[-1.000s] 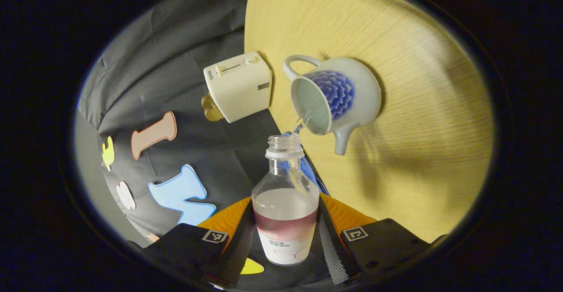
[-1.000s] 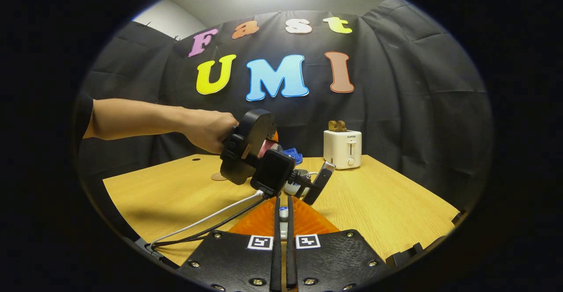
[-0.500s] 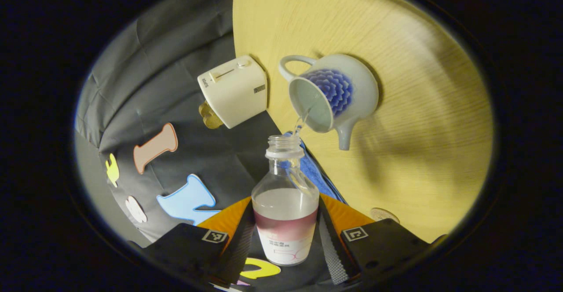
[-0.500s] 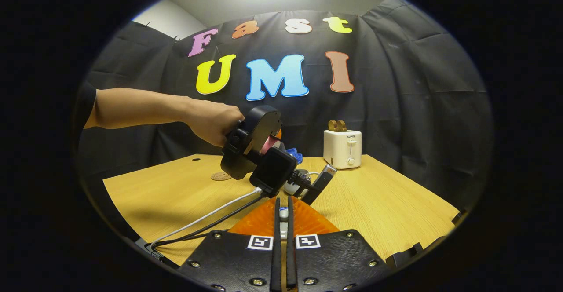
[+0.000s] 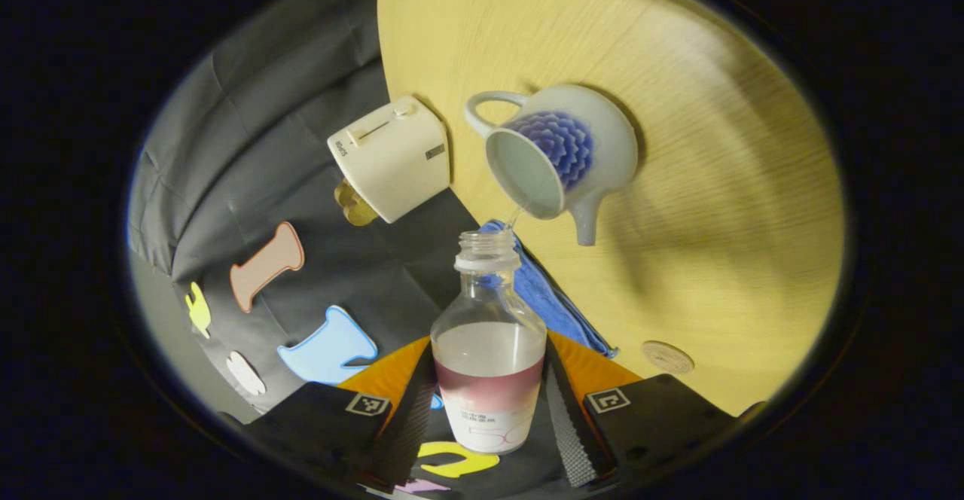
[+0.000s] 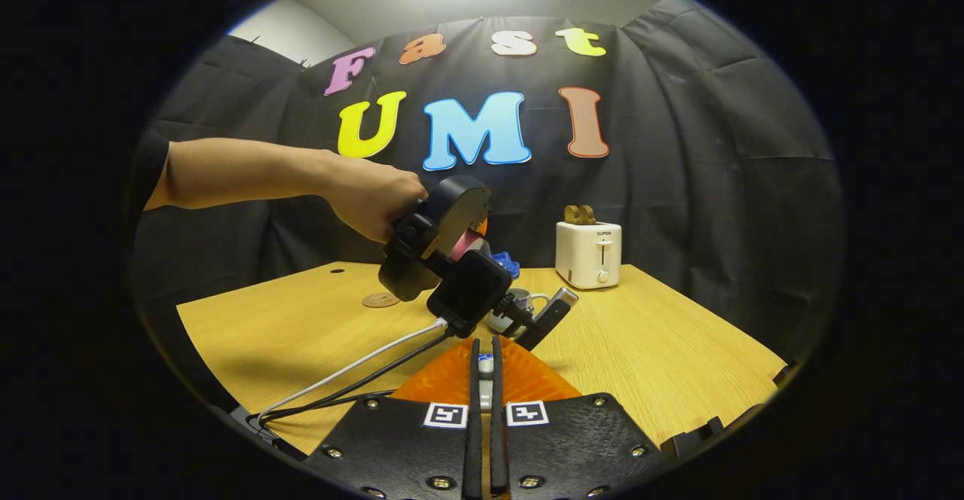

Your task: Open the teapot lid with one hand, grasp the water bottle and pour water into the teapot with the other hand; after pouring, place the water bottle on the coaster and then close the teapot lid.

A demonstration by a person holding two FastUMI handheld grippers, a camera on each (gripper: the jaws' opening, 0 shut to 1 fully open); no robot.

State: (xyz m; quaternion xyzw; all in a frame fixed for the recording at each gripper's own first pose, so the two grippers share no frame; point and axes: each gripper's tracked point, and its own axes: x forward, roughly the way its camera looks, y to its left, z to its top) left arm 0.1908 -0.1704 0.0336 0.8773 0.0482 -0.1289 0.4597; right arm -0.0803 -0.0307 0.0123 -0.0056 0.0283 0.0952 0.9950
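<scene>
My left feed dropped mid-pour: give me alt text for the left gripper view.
The left gripper holds the tilted water bottle, a thin stream running into the open teapot on the table. The coaster lies nearby.

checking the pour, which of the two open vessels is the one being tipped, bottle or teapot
The water bottle, clamped in the left tool, is tipped; a thin stream runs from its mouth. The teapot stands lidless on the table, catching it.
</scene>
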